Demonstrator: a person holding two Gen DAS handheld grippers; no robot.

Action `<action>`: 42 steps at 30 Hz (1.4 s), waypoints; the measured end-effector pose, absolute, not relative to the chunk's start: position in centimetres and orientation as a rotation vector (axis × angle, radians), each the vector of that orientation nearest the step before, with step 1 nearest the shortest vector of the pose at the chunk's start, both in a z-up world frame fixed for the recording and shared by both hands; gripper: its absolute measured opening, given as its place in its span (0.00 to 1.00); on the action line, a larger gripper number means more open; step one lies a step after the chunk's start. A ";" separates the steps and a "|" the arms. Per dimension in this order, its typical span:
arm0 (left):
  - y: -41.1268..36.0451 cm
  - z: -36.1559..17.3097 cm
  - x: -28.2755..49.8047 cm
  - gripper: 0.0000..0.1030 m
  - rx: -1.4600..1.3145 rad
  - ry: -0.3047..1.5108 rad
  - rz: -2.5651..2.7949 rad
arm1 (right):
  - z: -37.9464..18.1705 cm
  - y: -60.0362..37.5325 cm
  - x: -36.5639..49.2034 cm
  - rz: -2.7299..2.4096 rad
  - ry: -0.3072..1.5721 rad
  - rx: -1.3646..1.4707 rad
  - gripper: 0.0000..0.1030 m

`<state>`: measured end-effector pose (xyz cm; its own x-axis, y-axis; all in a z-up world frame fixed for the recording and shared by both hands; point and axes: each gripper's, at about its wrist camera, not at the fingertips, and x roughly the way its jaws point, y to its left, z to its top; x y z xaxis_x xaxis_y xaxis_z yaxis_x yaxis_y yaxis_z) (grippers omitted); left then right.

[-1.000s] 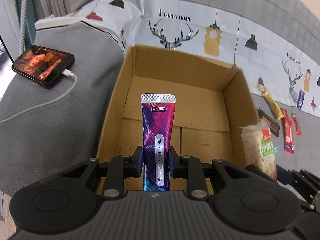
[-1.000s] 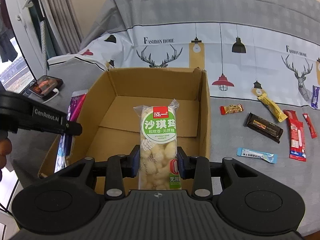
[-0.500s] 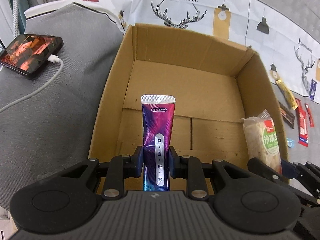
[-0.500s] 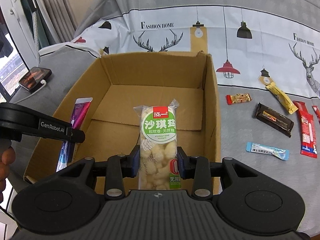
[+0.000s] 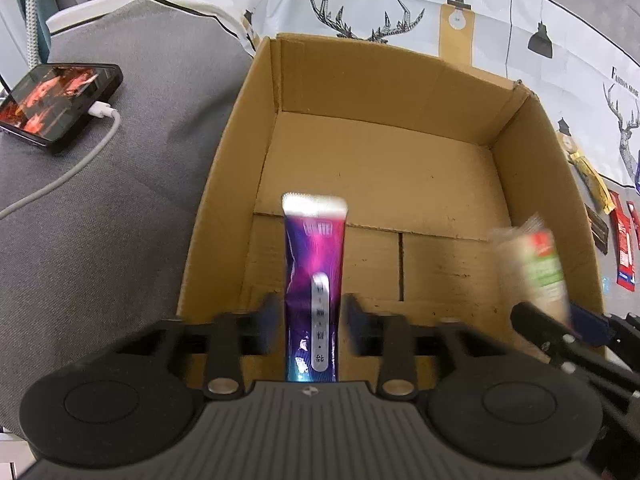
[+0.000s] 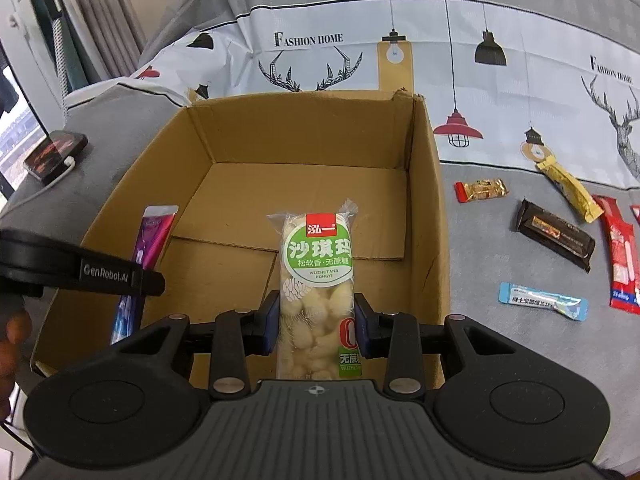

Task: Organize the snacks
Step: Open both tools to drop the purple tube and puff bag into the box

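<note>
The left claw (image 5: 307,322), jaws just opening, probably frees the purple packet (image 5: 314,280) over the box (image 5: 224,184); the right claw (image 6: 316,322), gripping the green-label cake (image 6: 318,280), should release toward 12 o'clock.

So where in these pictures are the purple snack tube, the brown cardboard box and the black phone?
purple snack tube (image 5: 314,264), left wrist view, middle of its body
brown cardboard box (image 6: 304,132), right wrist view, inside of far wall
black phone (image 5: 56,98), left wrist view, lit screen
</note>
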<state>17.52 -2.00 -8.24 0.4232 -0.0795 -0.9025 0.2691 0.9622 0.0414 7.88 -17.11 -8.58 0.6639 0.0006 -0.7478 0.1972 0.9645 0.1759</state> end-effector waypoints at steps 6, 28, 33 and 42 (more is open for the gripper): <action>-2.2 -6.1 15.8 1.00 0.193 1.010 -0.211 | -7.1 -17.3 6.8 -0.111 0.815 0.293 0.76; 1.9 0.5 3.8 1.00 0.193 0.910 -0.238 | -0.6 -11.9 -5.7 -0.135 0.690 0.216 0.88; 2.6 1.8 1.5 1.00 0.186 0.878 -0.237 | 0.6 -11.5 -7.8 -0.141 0.653 0.222 0.91; 3.2 3.8 -1.2 1.00 0.177 0.821 -0.232 | 2.2 -11.0 -11.0 -0.135 0.575 0.215 0.95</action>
